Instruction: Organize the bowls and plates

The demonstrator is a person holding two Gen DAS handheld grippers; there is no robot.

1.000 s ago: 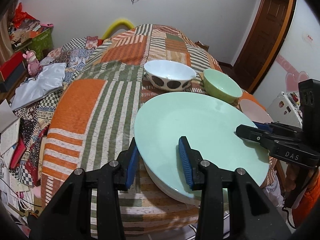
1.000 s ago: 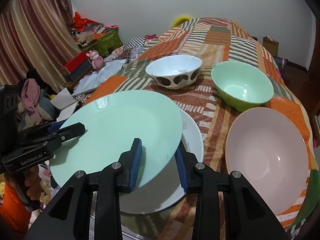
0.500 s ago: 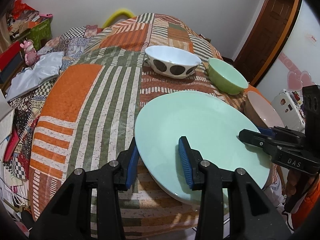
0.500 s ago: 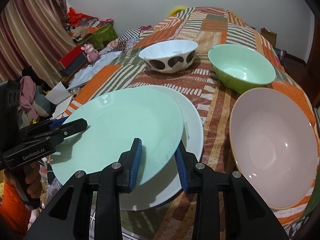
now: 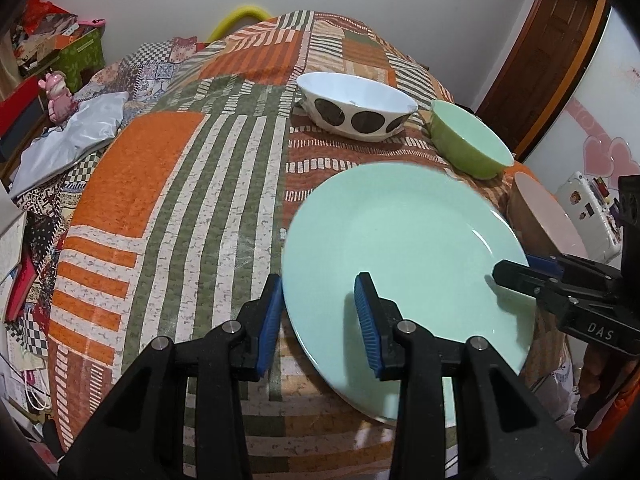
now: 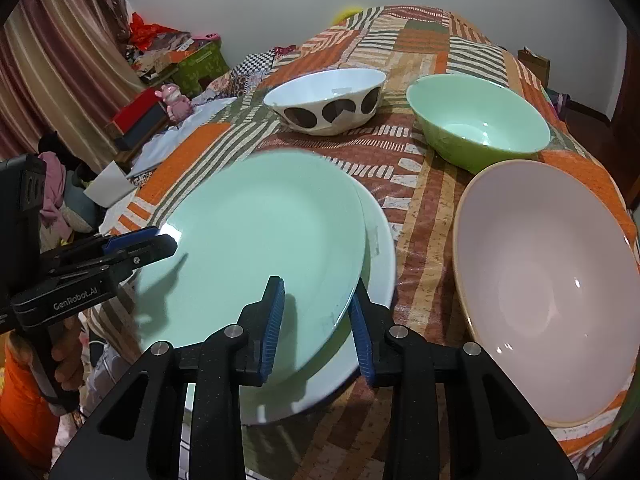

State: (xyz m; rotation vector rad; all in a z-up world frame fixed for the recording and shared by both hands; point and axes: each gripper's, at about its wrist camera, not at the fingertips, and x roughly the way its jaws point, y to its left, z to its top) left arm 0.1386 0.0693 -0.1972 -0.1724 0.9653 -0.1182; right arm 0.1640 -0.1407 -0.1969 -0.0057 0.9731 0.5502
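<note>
A mint-green plate (image 5: 400, 240) (image 6: 260, 240) hangs just above a white plate (image 6: 380, 248) at the near edge of the table. My left gripper (image 5: 318, 312) has the mint plate's left rim between its blue pads, and its jaws are closing on it. My right gripper (image 6: 316, 312) is shut on the opposite rim. Each gripper shows in the other's view, left gripper (image 6: 160, 244) and right gripper (image 5: 516, 272). Behind stand a white bowl with dark dots (image 6: 328, 100) and a green bowl (image 6: 480, 120). A large pink bowl (image 6: 548, 280) sits to the right.
The table wears an orange, green and brown patchwork cloth (image 5: 160, 200). Beyond its left edge lie cloths, boxes and a pink toy (image 5: 58, 96). A wooden door (image 5: 560, 60) stands at the back right. A hand (image 6: 68, 360) grips the left tool.
The mint plate has sunk closer to the white plate under it. The left view has dropped and come nearer the tabletop. The bowls have not moved.
</note>
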